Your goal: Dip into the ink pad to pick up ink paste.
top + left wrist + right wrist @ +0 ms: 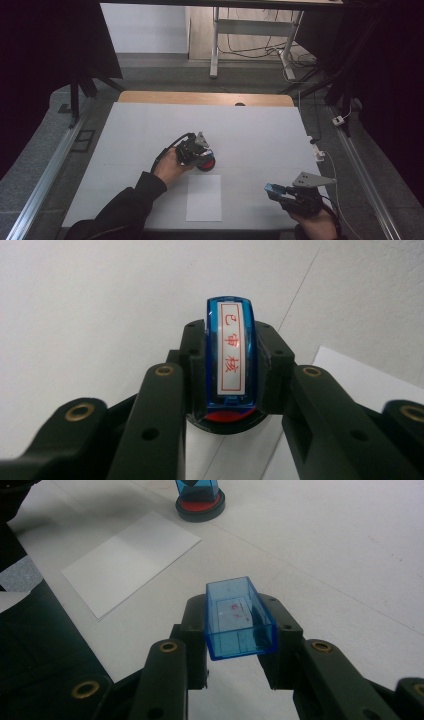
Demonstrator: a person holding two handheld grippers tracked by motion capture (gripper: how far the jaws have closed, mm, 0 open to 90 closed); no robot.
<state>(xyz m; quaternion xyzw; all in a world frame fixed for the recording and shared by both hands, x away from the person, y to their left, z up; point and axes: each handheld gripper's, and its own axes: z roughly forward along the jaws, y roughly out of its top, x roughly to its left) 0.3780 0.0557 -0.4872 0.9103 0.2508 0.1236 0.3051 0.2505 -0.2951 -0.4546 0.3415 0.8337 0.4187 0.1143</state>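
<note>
- The left tool [196,152] sits near the middle of the white worktop [260,130], held by the person's left hand [170,167], with a dark sleeve [125,207] running back to the bottom edge of the high view.
- In the left gripper view its two black jaws are closed against the sides of a blue stamp [231,352], which stands upright between them.
- The top of the stamp carries a white label [233,347] with red characters.
- The stamp's lower end rests in a round black base with a red pad [227,417]; in the high view that base [206,163] lies on the worktop just beside the left tool.
- A white sheet of paper [204,197] lies flat on the worktop, near the base and on the person's side of it.
- The right tool [280,192] is at the near right part of the worktop, held by the right hand [315,225], well apart from the left tool.
- In the right gripper view its jaws are closed on a clear blue cap [239,617], a hollow rectangular shell with its open end facing the camera and faint red marks inside.
- Farther off in that view, the stamp base [200,505] and the paper [132,560] appear on the worktop.
</note>
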